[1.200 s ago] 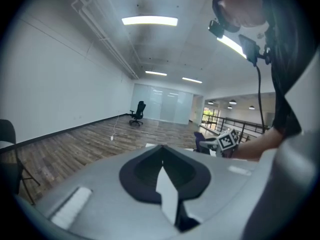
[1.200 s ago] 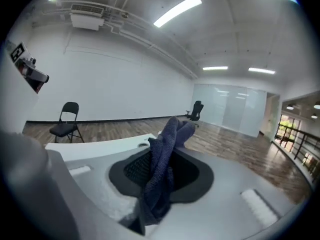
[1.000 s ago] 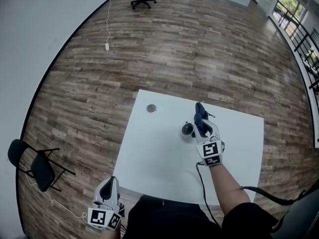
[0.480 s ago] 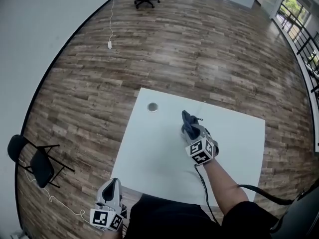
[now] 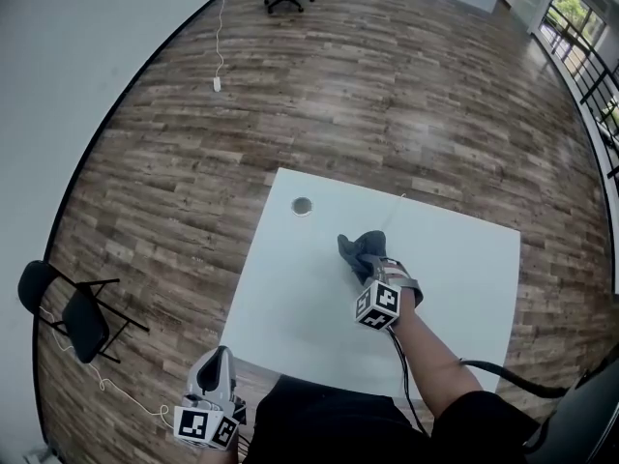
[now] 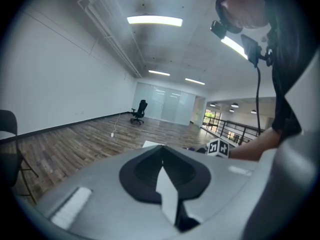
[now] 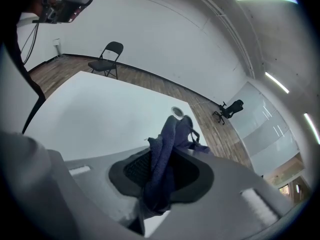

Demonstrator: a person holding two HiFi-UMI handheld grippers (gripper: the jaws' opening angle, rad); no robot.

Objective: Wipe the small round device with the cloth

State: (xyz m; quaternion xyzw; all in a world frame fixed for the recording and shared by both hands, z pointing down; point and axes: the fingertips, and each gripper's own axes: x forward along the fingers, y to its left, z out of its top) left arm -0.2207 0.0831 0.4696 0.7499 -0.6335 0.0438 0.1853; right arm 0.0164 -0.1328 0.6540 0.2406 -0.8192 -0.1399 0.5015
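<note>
Cloth [image 7: 162, 169], soft, limp and light, sat pinched between the right gripper's [image 5: 375, 271] jaws, a fold being hold enough. Its bunch beyond the tips likely covered the round device, unseen. Left gripper's [image 6: 161, 164] jaws were closed, empty.

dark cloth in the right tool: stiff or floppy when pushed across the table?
Likely floppy: the cloth bunches into folds between the jaws of the right tool and slumps in a heap on the table. Probably light, since a narrow pinch carries it. Pushed, it would probably crumple rather than slide flat.
</note>
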